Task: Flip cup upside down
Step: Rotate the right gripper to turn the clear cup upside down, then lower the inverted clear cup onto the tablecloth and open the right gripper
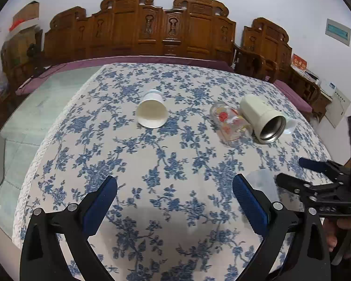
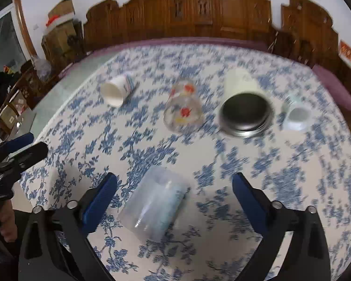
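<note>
Several cups lie on their sides on the blue floral tablecloth [image 1: 152, 164]. A white paper cup [image 1: 152, 112] [image 2: 115, 91] lies far left, mouth toward me. A clear glass with red print [image 1: 229, 123] [image 2: 183, 110] lies beside a cream steel-lined mug [image 1: 262, 119] [image 2: 243, 103]. A small white cup [image 2: 297, 114] lies right of the mug. A translucent plastic cup [image 2: 154, 201] [image 1: 262, 185] lies on its side just ahead of my right gripper [image 2: 174, 187], which is open around empty air. My left gripper [image 1: 174, 187] is open and empty.
A carved wooden bench [image 1: 140, 28] with purple cushions stands behind the table. Green floor [image 1: 35, 107] lies past the table's left edge. Boxes [image 2: 60, 23] are stacked at the far left. The right wrist view is blurred by motion.
</note>
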A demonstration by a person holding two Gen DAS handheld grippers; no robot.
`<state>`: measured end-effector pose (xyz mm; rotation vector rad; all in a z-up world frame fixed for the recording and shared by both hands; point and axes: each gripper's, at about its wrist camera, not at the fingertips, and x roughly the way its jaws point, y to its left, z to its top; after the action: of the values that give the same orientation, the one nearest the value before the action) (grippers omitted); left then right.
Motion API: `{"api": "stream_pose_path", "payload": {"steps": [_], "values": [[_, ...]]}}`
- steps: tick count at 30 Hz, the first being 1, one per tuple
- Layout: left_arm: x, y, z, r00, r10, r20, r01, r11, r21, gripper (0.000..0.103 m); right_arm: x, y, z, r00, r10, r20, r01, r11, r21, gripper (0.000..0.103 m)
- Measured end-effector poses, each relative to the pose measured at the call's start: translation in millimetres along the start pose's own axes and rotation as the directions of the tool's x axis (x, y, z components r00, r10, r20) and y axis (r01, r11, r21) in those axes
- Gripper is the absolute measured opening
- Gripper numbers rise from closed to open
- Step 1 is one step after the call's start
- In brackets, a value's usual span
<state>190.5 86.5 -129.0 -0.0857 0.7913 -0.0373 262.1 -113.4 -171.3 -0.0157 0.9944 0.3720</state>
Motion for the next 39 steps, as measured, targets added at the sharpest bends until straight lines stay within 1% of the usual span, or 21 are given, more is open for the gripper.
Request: {"api": "stream_pose_path", "payload": {"steps": [3,5,6,11,12,14,17,20,21,23,24,26,28,30,32,34,35,36,39], "values": [[2,4,-3,1.000,0.016,0.004,-0.016,1.000,0.007,0.095,24,-1,3,0.996,0.030,-0.088,-0.026,0.998,0.050,0.092],[4,6,-6,1.000,0.019,0.001,-0.019,1.000,0.008,0.095,35,-4,4,0.990,0.042,-0.133,-0.031,0.996,0.081,0.090],[5,8,-6,1.000,0.017,-0.001,-0.017,1.000,0.005,0.095,42,-6,4,0.985,0.062,-0.163,-0.045,0.993,0.111,0.089],[6,11,-7,1.000,0.001,-0.003,-0.001,1.000,-0.010,0.095,59,-12,5,0.964,0.112,-0.241,-0.065,0.979,0.191,0.084],[6,11,-7,1.000,-0.003,-0.001,0.003,1.000,-0.011,0.095,62,-14,5,0.960,0.120,-0.253,-0.068,0.976,0.208,0.082],[6,11,-7,1.000,-0.006,-0.001,0.006,1.000,-0.014,0.095,67,-19,5,0.950,0.153,-0.274,-0.084,0.965,0.248,0.082],[6,11,-8,1.000,-0.009,-0.002,0.009,1.000,-0.015,0.095,68,-21,7,0.945,0.162,-0.284,-0.087,0.962,0.259,0.080],[6,10,-8,1.000,-0.010,0.000,0.010,1.000,-0.014,0.095,69,-20,9,0.942,0.170,-0.291,-0.092,0.961,0.262,0.073],[6,10,-8,1.000,-0.011,0.001,0.011,1.000,-0.013,0.095,70,-20,10,0.940,0.174,-0.293,-0.095,0.960,0.263,0.068],[6,10,-8,1.000,-0.010,0.000,0.010,1.000,-0.013,0.095,69,-19,10,0.938,0.180,-0.295,-0.103,0.960,0.259,0.065],[6,9,-8,1.000,-0.009,0.000,0.009,1.000,-0.012,0.095,68,-19,10,0.939,0.180,-0.292,-0.105,0.961,0.254,0.065],[6,9,-8,1.000,-0.008,-0.002,0.008,1.000,-0.012,0.095,62,-17,12,0.948,0.170,-0.268,-0.111,0.968,0.224,0.064],[7,9,-9,1.000,-0.008,-0.005,0.008,1.000,-0.010,0.095,52,-13,15,0.965,0.153,-0.212,-0.116,0.977,0.177,0.064],[7,7,-10,1.000,-0.009,-0.007,0.009,1.000,-0.006,0.095,45,-12,18,0.975,0.129,-0.178,-0.104,0.984,0.142,0.063],[8,6,-10,1.000,-0.011,-0.010,0.011,1.000,-0.002,0.095,36,-11,22,0.988,0.095,-0.121,-0.084,0.992,0.090,0.063],[9,4,-10,1.000,-0.011,-0.013,0.011,1.000,0.003,0.095,28,-7,24,0.998,0.035,-0.057,-0.035,0.999,0.017,0.063],[9,4,-10,1.000,-0.010,-0.014,0.010,1.000,0.005,0.095,27,-6,24,0.999,0.014,-0.036,-0.015,1.000,-0.010,0.063],[10,4,-10,1.000,-0.010,-0.014,0.010,1.000,0.006,0.095,25,-3,24,1.000,-0.018,-0.003,0.018,0.999,-0.051,0.062],[11,3,-11,1.000,-0.007,-0.016,0.007,1.000,0.009,0.095,23,3,22,0.996,-0.065,0.052,0.072,0.990,-0.124,0.062]]}}
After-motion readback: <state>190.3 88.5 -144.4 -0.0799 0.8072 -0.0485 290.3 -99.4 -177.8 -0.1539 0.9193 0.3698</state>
